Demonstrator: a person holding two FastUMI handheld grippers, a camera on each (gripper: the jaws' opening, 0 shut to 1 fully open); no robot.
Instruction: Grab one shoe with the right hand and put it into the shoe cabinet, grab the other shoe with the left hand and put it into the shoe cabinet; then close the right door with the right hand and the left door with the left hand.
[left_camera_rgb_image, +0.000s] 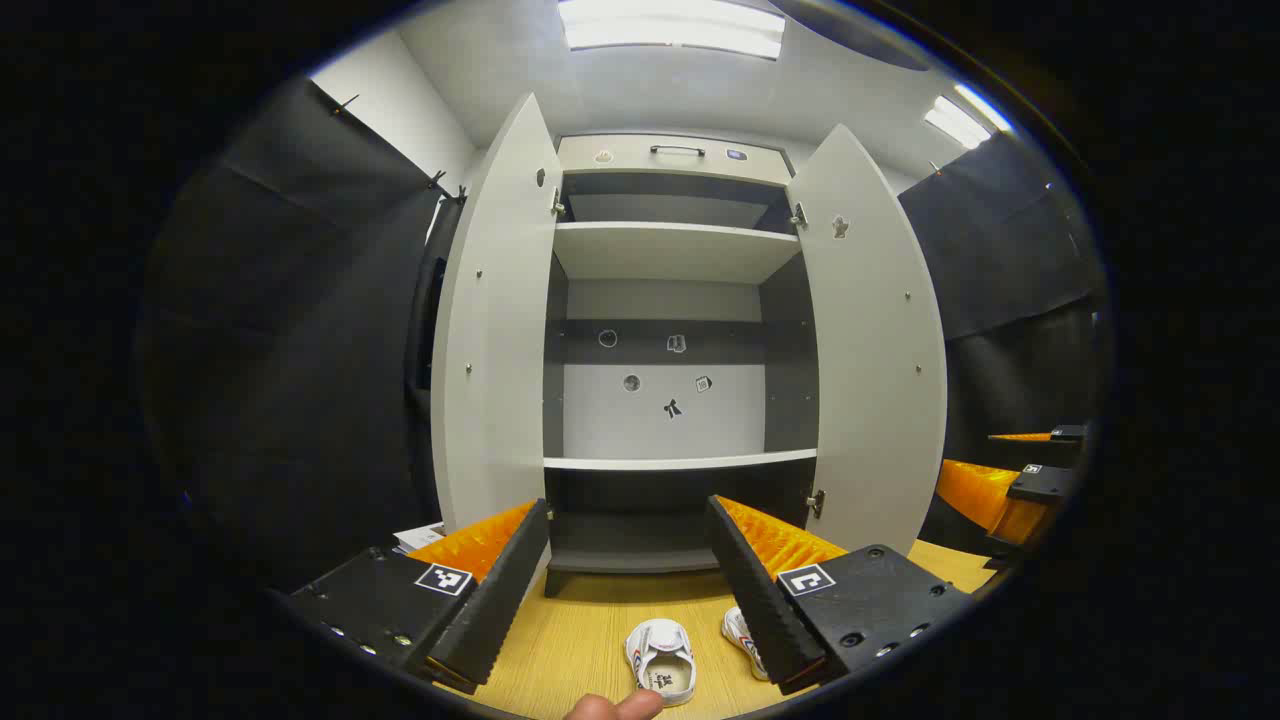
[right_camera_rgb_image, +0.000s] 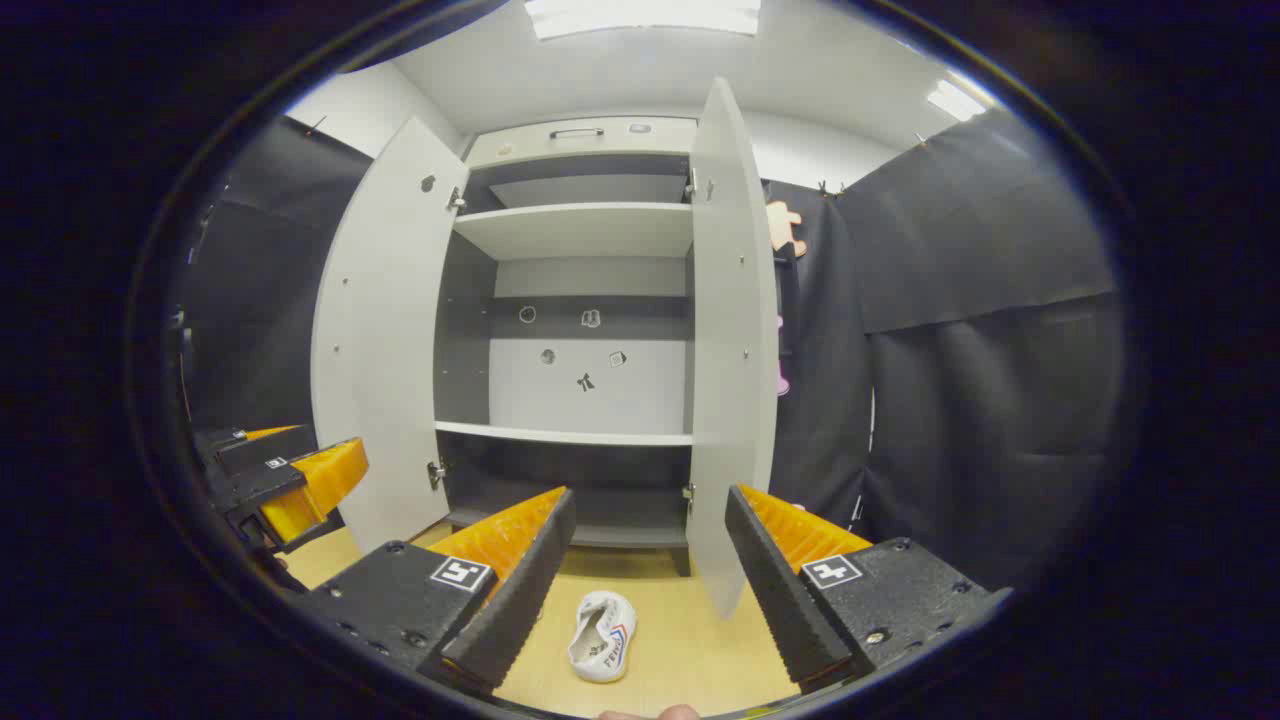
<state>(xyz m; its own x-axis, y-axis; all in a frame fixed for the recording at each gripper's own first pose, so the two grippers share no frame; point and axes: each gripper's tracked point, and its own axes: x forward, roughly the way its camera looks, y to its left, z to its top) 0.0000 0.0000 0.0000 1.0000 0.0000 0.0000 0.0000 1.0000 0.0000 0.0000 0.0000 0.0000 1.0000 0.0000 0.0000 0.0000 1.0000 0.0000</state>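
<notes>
Fingers of the left gripper (left_camera_rgb_image: 628, 585) and right gripper (right_camera_rgb_image: 648, 580) are spread, gripping nothing. Two white fabric shoes (left_camera_rgb_image: 662, 661) lie on the light wooden floor (left_camera_rgb_image: 570, 640) before the tall grey wooden shoe cabinet (left_camera_rgb_image: 672, 300), doors open.

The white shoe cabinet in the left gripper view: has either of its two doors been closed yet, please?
No: both doors of the white shoe cabinet, the left door and the right door, stand swung wide open.

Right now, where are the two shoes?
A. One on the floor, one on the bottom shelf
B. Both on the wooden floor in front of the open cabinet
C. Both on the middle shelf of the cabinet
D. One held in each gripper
B: the left gripper view shows both white shoes lying on the wooden floor before the cabinet, whose shelves hold no shoes; the left gripper and right gripper are open and hold nothing.
</notes>
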